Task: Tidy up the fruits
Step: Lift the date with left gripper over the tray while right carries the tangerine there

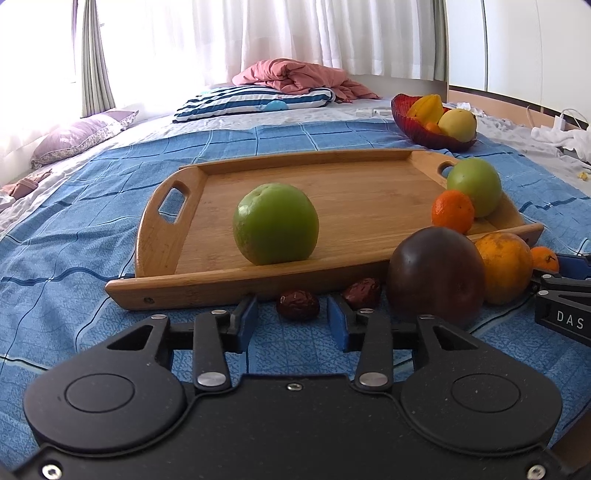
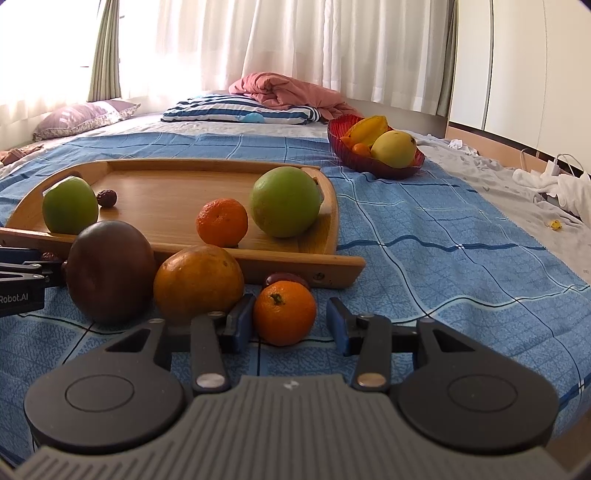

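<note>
- Left wrist view: left gripper (image 1: 291,319) gapes wide and empty around a dried date (image 1: 297,304) lying on the bedspread (image 1: 74,258) before the wooden tray (image 1: 236,286); light, wrinkled, grippy, pinch its middle
- Right wrist view: right gripper (image 2: 291,325) spread, holding nothing, flanks a small mandarin (image 2: 284,312); soft-skinned, squeeze gently across its sides

Bedroom interior. A bed (image 1: 74,229) fills the scene, covered by a blue checked sheet (image 2: 443,229) over a pale one. At its far end lie a striped pillow (image 1: 255,99), a rumpled pink quilt (image 2: 288,90) and, to the left, a lilac floral pillow (image 1: 81,138). Sheer white curtains (image 1: 295,33) with grey-green drapes (image 2: 105,51) pass strong daylight. White wardrobe doors (image 2: 535,62) stand at right, with white cloths and cables (image 2: 554,177) below.
</note>
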Demonstrator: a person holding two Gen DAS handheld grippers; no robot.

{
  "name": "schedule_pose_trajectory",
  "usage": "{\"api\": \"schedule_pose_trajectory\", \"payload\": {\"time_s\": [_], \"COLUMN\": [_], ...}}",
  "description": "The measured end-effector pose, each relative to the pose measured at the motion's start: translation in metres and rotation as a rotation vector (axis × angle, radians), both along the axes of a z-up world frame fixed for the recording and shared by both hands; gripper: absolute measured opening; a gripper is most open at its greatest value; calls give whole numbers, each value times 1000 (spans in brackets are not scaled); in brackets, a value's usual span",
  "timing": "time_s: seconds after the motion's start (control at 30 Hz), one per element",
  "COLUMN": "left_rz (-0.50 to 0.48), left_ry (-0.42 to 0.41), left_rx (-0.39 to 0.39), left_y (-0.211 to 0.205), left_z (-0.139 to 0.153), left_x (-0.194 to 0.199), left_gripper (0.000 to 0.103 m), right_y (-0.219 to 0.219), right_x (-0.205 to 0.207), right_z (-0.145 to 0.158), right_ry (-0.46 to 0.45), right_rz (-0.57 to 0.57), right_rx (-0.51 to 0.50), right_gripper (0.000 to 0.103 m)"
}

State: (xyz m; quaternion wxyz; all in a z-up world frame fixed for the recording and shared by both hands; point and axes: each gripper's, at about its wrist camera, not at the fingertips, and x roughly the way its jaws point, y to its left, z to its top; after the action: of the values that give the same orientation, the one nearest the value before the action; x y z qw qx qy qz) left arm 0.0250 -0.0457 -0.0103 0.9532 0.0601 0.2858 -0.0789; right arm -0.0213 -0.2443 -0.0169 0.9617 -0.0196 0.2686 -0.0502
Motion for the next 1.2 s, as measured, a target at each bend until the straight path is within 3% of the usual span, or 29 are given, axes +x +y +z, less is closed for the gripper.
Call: {"api": "schedule_pose_trajectory", "payload": {"time_s": [0.07, 0.13, 0.23, 1.2], "left_rz": [-2, -5, -8, 35], "left_ry": [-8, -14, -23, -93], "left_rx": [5, 7, 13, -10], "left_y": [-1, -1, -2, 15], "left_z": [1, 2, 4, 39], "left_x": [-3, -5, -10, -21], "left_gripper": [25, 24, 24, 23], "right_y": [0, 2, 4, 15], "right_x": [-1, -3, -5, -19], "right_z": [1, 2, 2, 40], "right_ry": [1, 0, -3, -130], "right_rz": [11, 17, 17, 50], "right_rx": [10, 7, -13, 10], "right_gripper": [54, 43, 39, 38]}}
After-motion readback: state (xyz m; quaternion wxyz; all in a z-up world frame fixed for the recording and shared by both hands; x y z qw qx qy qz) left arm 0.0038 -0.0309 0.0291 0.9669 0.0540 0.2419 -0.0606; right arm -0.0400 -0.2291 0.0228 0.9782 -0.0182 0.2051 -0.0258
